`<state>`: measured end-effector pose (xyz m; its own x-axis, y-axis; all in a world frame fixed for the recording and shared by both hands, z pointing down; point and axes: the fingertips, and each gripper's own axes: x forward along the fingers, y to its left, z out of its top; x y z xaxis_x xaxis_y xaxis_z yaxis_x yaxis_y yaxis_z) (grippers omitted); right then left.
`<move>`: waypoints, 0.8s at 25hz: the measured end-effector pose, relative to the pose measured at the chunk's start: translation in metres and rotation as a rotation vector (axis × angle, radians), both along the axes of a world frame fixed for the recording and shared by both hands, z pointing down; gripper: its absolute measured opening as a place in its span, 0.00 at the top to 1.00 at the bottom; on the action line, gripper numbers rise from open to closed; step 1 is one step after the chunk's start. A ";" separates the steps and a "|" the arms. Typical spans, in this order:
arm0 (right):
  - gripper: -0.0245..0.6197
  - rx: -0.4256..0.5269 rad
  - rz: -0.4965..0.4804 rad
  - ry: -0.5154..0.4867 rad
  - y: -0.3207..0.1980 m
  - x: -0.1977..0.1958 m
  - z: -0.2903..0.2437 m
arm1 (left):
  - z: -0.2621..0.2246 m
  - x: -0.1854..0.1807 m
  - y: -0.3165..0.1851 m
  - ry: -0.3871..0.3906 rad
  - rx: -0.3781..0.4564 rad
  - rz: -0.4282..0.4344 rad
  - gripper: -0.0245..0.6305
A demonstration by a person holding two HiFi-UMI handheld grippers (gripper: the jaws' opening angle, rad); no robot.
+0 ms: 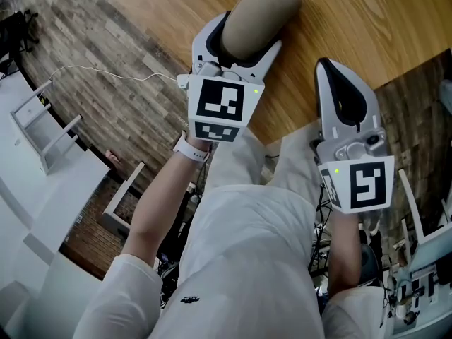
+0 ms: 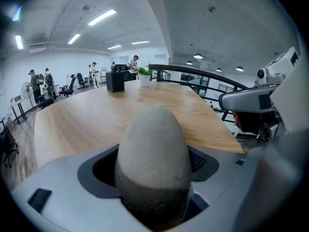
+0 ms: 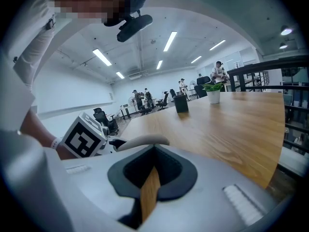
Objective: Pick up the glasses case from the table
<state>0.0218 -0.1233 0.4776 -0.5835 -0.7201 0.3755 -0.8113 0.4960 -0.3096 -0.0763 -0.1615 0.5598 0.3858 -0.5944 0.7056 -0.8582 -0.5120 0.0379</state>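
Note:
The glasses case (image 1: 258, 16), a rounded beige fabric shell, sits between the white jaws of my left gripper (image 1: 240, 44), which is shut on it over the wooden table (image 1: 353, 20). In the left gripper view the case (image 2: 154, 153) fills the gap between both jaws of the gripper (image 2: 152, 166). Whether it rests on the table or is lifted I cannot tell. My right gripper (image 1: 332, 73) hovers to its right near the table edge, shut and empty. In the right gripper view its tips (image 3: 154, 149) meet, and the case (image 3: 142, 140) shows just beyond them.
A black box (image 2: 115, 81) and a potted plant (image 2: 144, 76) stand at the table's far end. A dark railing (image 2: 207, 74) runs along the table's right side. White furniture (image 1: 42, 129) and a white cable (image 1: 106, 73) lie on the plank floor to the left.

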 end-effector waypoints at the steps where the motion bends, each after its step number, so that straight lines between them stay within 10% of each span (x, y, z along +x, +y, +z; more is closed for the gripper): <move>1: 0.95 0.003 0.002 0.002 0.001 0.002 -0.002 | -0.002 0.000 0.002 0.005 -0.001 -0.005 0.39; 20: 0.95 0.091 0.025 0.015 0.019 0.018 -0.067 | -0.078 -0.003 0.025 0.062 0.062 -0.049 0.39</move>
